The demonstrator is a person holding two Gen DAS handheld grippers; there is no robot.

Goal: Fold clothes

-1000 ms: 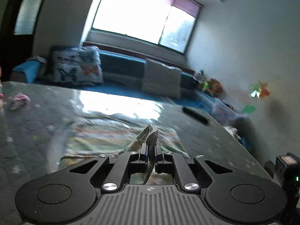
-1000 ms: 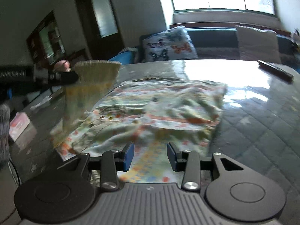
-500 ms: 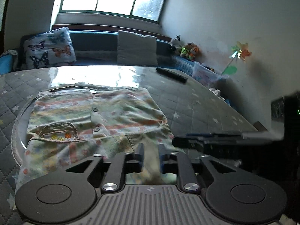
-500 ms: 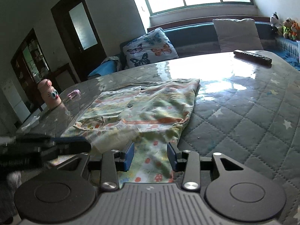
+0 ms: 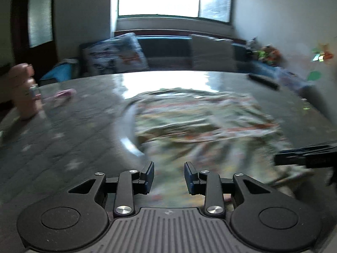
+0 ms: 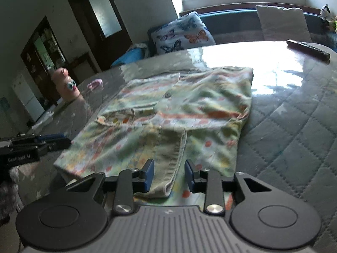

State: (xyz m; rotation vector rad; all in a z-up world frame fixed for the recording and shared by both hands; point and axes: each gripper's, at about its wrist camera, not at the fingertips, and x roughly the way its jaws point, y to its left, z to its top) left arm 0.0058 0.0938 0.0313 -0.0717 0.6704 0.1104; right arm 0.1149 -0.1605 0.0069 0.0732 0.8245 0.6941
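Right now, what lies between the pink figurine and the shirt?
Right wrist view: a small pink item on the quilted table, between pink figurine and shirt.

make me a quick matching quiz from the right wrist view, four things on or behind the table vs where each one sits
Things:
1. shirt
2. remote control
3. pink toy with googly eyes
4. butterfly pillow

Places:
A. far right of the table
B. on the bench under the window
C. left side of the table
D. middle of the table, in front of the right gripper

Pairs: 1-D, 2-A, 3-C, 4-B
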